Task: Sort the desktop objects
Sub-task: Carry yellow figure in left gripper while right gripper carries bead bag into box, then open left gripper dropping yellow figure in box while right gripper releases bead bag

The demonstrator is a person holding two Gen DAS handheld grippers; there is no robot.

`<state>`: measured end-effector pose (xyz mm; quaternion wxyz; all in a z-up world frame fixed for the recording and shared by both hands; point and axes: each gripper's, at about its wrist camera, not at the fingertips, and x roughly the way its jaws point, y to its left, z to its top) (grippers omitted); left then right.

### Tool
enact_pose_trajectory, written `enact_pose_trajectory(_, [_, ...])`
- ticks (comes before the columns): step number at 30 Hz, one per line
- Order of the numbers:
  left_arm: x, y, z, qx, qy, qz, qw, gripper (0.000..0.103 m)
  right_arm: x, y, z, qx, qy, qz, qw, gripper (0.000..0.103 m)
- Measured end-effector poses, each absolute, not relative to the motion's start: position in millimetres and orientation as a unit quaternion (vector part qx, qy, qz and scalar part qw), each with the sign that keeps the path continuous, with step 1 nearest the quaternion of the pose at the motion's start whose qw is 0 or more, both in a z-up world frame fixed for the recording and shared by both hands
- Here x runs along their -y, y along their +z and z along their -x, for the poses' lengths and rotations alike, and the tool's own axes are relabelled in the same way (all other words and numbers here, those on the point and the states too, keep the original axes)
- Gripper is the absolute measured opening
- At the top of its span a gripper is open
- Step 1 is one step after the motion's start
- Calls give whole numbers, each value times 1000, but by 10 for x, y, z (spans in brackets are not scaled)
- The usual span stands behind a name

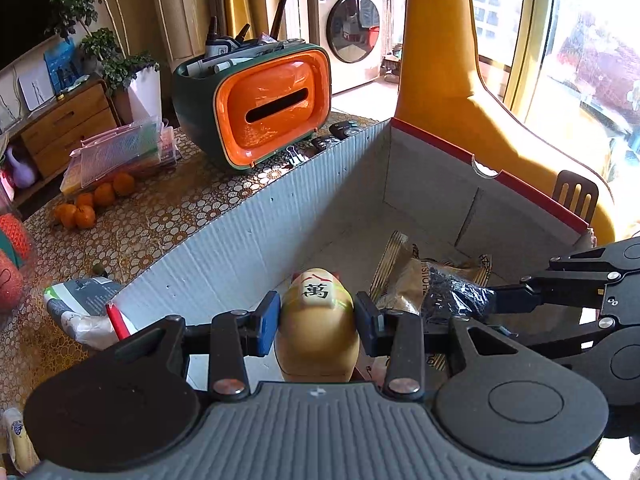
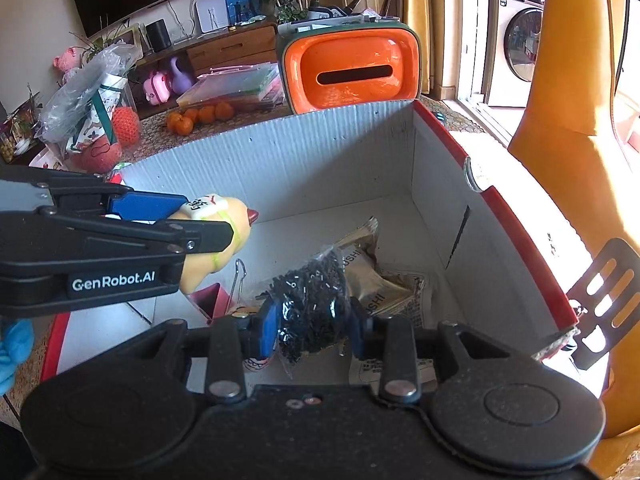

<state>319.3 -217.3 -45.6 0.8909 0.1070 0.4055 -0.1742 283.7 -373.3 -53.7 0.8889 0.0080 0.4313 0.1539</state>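
left gripper (image 1: 316, 322) clamping yellow figurine (image 1: 316, 320), right gripper (image 2: 314, 326) pinching black-bead bag (image 2: 310, 304), both over box (image 1: 280, 216)

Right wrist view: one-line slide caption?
Right tongs grip a bag of black bits over the cardboard box.

Your left wrist camera is looking forward along its fingers (image 1: 267, 322), close above the near end of the cardboard box (image 1: 424, 176), facing the orange tissue holder (image 1: 272, 108) and the washing machine (image 1: 352, 28). Your right wrist camera is looking the same way from just beside it, equally near, taking in the box (image 2: 440, 168) from farther right. Both views are sharing the box interior, the tissue holder (image 2: 352, 72), the oranges (image 1: 96, 204) on the table (image 1: 160, 220) and each other's gripper.
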Motion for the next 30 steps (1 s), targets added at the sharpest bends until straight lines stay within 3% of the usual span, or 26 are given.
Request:
enact_pose_trajectory(13, [2174,-539,-3332,-430,-170,-112,880,39,3667,-611,-2893,-439,156,11,885,35])
enact_pose_trajectory(22, [2113,-532,-3323,-431,-159,-105,882,41,3665,-605,-2892,-442,156,10,883,41])
enact_pose_trajectory(24, [2103,-516,-3302,-428,-162,-101,884,45,3660,-587,-2882,-440,157,7,884,45])
enact_pose_trajectory(26, [2097,-485,-3275,-420,-159,-103,888,56,3661,-568,-2871,-439,158,6,885,48])
enact_pose_trajectory(27, [2090,-465,-3261,-415,-159,-102,890,58,3660,-556,-2862,-437,157,7,886,54])
enact_pose_trajectory(30, [2040,-395,-3232,-408,-160,-89,894,64,3661,-508,-2820,-427,158,8,891,61])
